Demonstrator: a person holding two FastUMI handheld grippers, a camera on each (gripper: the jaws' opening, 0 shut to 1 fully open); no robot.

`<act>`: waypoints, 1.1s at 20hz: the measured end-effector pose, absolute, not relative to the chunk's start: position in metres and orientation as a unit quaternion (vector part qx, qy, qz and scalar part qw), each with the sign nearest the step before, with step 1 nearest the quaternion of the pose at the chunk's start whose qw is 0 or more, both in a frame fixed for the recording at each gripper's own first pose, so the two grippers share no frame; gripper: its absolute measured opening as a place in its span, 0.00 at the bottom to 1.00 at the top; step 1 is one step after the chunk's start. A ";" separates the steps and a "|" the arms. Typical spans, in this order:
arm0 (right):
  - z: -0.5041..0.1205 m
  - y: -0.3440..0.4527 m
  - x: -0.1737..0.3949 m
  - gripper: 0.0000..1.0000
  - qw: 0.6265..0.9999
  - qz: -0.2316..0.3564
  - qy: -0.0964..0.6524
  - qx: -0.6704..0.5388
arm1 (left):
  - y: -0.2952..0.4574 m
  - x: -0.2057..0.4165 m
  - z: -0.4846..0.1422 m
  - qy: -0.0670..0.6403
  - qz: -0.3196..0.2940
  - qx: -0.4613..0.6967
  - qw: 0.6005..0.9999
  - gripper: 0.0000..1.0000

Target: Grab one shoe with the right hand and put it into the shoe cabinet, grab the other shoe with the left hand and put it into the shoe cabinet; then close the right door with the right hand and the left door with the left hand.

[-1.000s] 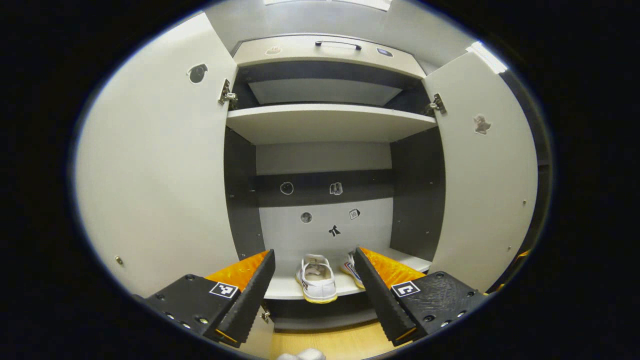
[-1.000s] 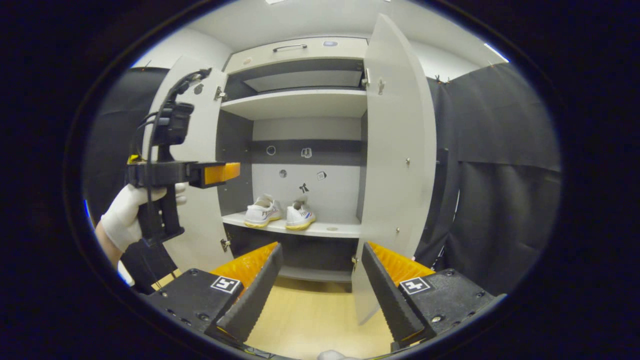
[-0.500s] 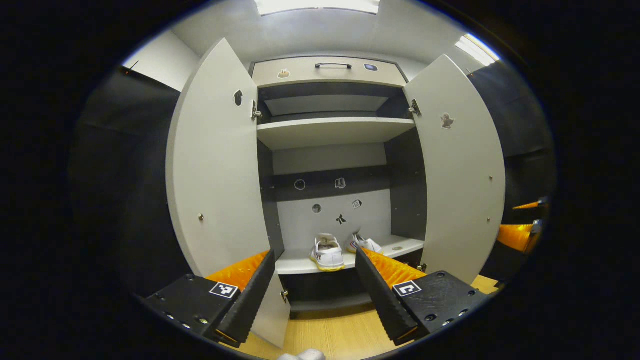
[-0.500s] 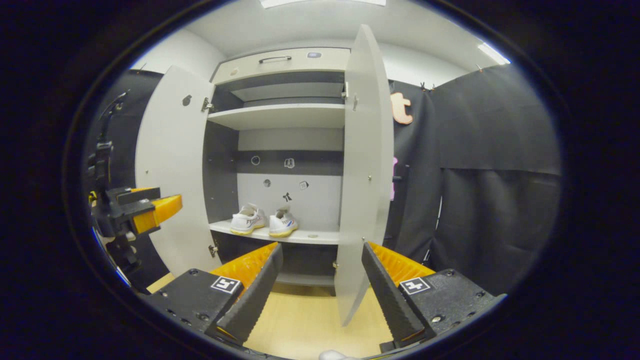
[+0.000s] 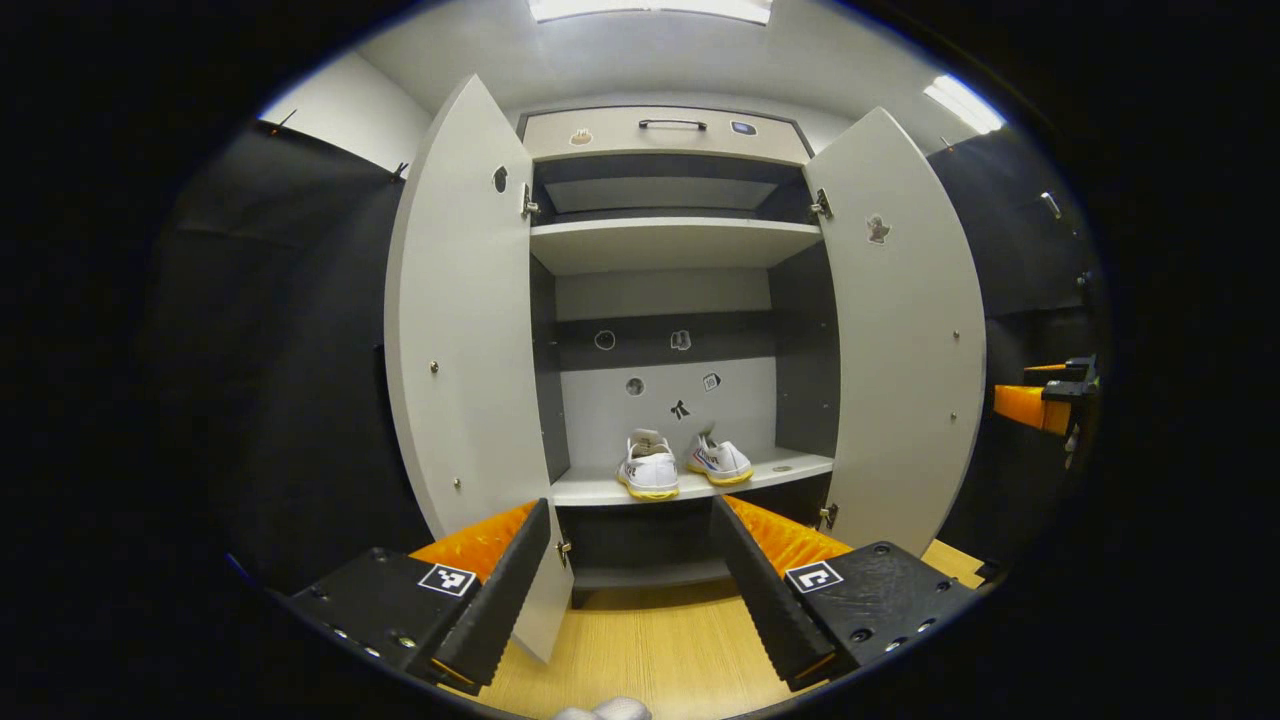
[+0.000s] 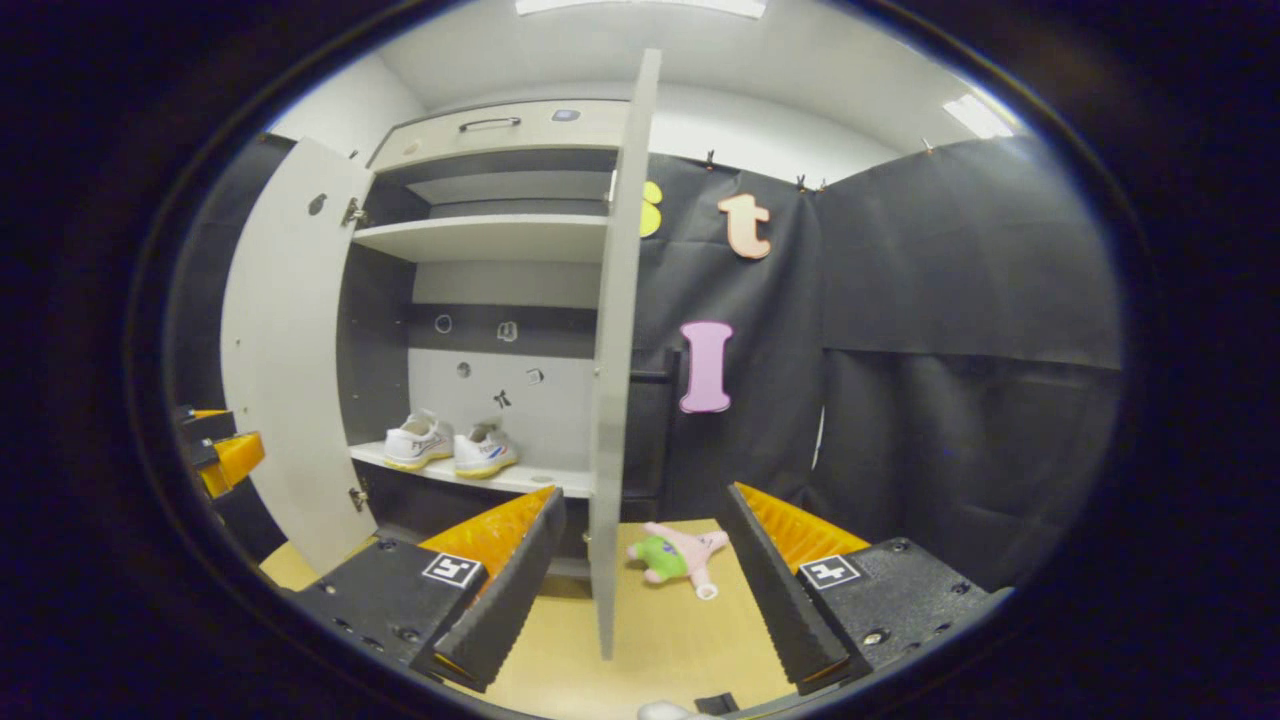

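Left tool (image 5: 630, 575) fingers spread apart, empty, right tool (image 6: 640, 575) likewise parted, gripping nothing

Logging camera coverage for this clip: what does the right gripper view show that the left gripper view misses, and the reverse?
Right gripper view alone: a pink-and-green plush toy on the floor beside the cabinet, and the right door seen edge-on. Left gripper view alone: the inner faces of both open doors, including the left door, seen head-on. Both share the two white shoes on the lower shelf, the drawer handle on top, and an open claw.
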State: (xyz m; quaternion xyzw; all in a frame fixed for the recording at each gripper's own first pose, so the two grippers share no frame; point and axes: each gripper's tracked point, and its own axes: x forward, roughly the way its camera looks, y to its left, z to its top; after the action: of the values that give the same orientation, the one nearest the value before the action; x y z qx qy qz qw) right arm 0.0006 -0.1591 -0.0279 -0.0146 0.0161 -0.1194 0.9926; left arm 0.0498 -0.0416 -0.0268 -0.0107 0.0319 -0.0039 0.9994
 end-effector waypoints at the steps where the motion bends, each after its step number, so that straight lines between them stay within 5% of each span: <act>1: -0.023 -0.175 0.002 1.00 0.991 -0.132 0.011 -0.009 | -0.042 0.050 -0.025 0.030 -0.001 -0.014 0.999 0.97; 6: -0.015 -0.221 0.033 1.00 0.988 -0.155 0.018 0.002 | -0.042 0.047 -0.022 0.028 0.015 -0.014 0.999 0.96; 12: -0.009 -0.203 0.053 0.92 0.994 -0.106 0.019 -0.009 | -0.038 0.042 -0.019 0.029 0.040 -0.011 0.999 0.96; 22: -0.006 -0.126 0.061 0.95 1.000 -0.025 0.014 -0.003 | -0.027 0.031 -0.017 0.035 0.056 -0.009 0.998 0.96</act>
State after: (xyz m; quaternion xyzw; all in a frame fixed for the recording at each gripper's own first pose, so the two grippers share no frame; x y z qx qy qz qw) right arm 0.0613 -0.1265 -0.0064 -0.0032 0.0139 -0.0254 0.9996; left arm 0.0312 -0.0268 -0.0169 -0.0093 0.0346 0.0556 0.9978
